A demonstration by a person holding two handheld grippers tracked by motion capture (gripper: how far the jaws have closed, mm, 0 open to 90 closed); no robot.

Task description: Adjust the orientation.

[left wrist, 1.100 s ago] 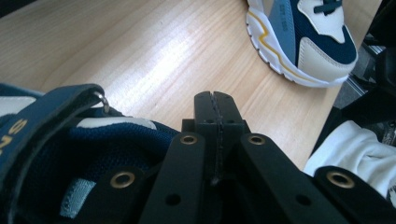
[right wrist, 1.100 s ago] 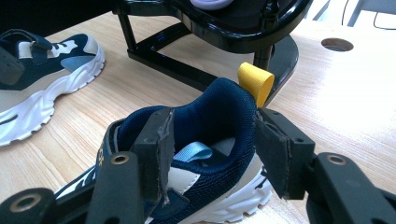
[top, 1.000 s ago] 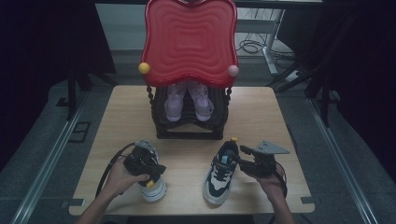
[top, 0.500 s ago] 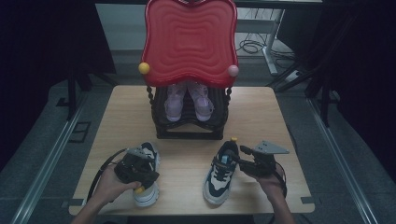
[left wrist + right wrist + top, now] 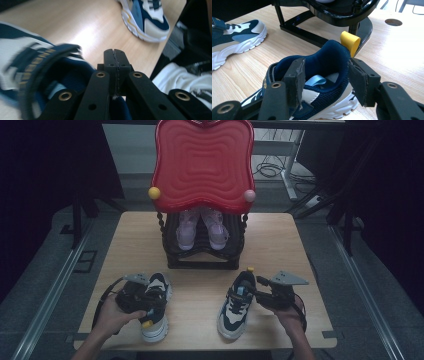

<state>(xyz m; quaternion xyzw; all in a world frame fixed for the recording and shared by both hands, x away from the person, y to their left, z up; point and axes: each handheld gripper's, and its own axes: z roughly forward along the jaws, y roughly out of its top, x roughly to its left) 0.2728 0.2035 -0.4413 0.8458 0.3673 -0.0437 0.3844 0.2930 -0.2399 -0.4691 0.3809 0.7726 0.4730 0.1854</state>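
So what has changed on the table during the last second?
The left gripper and the left sneaker shifted toward the table's near edge and a little left; its fingers are shut, apparently on the shoe's collar. The right gripper, fingers open around the right sneaker's heel, and the black rack stayed put.

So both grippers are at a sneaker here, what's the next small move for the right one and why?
Probably close the right gripper on the heel collar of the right sneaker. Its jaws stand open, one inside the collar and one outside near the yellow pull tab, so nothing is gripped yet. The left gripper looks shut beside the left sneaker, apparently gripping nothing.
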